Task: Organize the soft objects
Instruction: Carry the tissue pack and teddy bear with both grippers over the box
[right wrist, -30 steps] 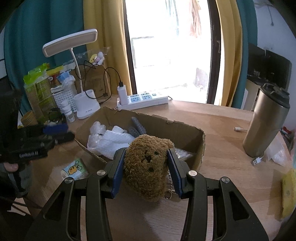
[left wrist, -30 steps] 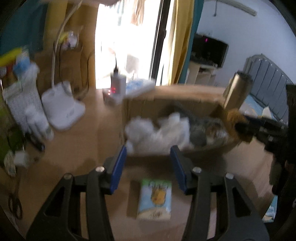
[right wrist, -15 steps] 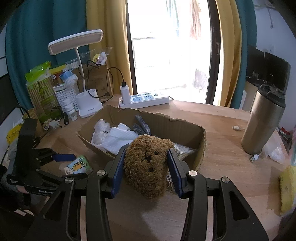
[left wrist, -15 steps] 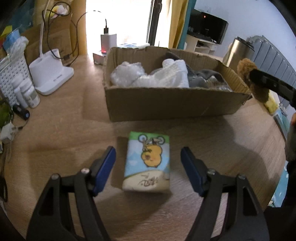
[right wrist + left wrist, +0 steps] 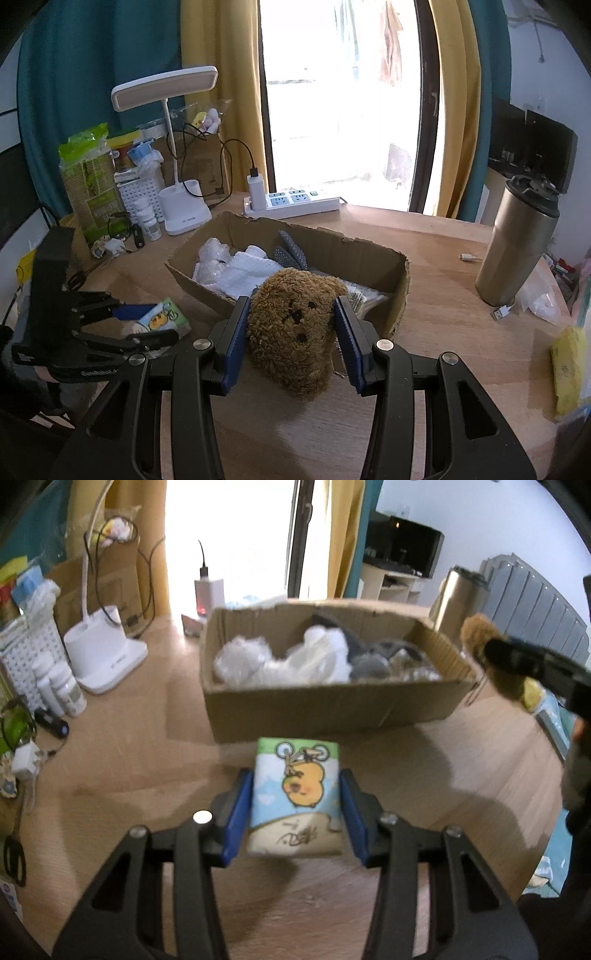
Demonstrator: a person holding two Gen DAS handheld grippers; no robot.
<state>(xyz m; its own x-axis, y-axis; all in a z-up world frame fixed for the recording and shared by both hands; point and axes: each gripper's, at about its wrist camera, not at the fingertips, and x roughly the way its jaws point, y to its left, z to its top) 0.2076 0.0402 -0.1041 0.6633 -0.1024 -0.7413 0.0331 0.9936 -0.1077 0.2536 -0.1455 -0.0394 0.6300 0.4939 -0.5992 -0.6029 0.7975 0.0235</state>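
Left gripper (image 5: 295, 805) clamped on tissue pack (image 5: 295, 794), right gripper (image 5: 291, 339) gripping plush (image 5: 291, 328), box (image 5: 332, 705) just beyond

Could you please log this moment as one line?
left gripper: shut on cartoon-print tissue pack | right gripper: shut on brown plush bear | cardboard box: part-filled
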